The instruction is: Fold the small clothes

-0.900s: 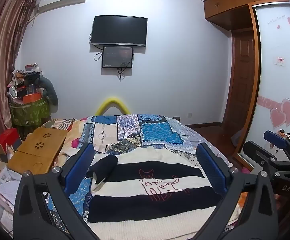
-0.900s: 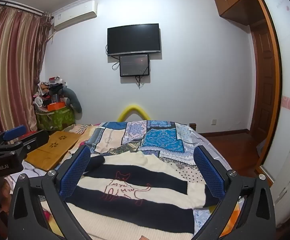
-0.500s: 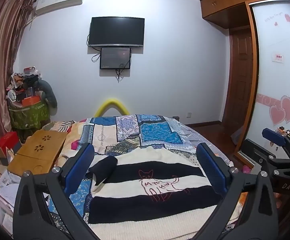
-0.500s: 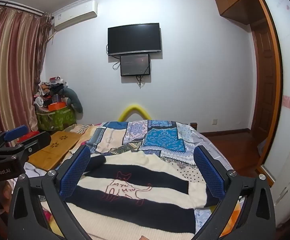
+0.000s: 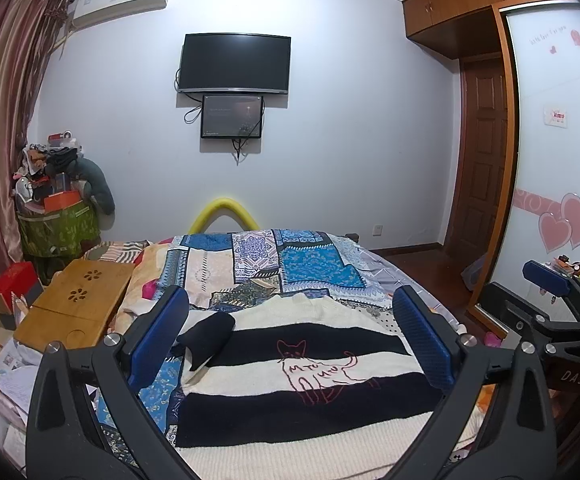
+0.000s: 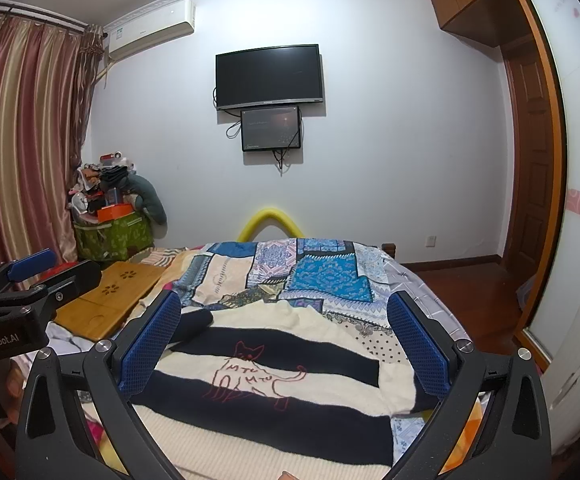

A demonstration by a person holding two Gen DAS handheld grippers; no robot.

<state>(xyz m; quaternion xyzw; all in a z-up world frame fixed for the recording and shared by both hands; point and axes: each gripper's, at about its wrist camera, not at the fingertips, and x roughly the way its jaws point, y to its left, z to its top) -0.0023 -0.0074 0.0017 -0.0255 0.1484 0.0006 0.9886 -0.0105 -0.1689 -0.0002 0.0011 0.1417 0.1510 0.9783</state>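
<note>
A cream and black striped sweater [image 5: 309, 376] with a red cat outline lies flat on the bed, a black sleeve [image 5: 210, 336] folded in at its left; it also shows in the right wrist view [image 6: 274, 376]. My left gripper [image 5: 290, 340] is open and empty, held above the sweater. My right gripper [image 6: 286, 340] is open and empty above it too. Each gripper shows at the edge of the other's view, the right one [image 5: 549, 300] and the left one [image 6: 26, 280].
The bed has a patchwork quilt [image 5: 270, 268]. A wooden lap table [image 5: 74, 304] lies at the bed's left, with a cluttered green bin [image 5: 58, 228] behind. A wardrobe with heart stickers [image 5: 561, 200] and a door [image 5: 481, 160] stand on the right.
Both grippers have shifted slightly, so the view has drifted a little. The sweater has not moved and both grippers stay open.
</note>
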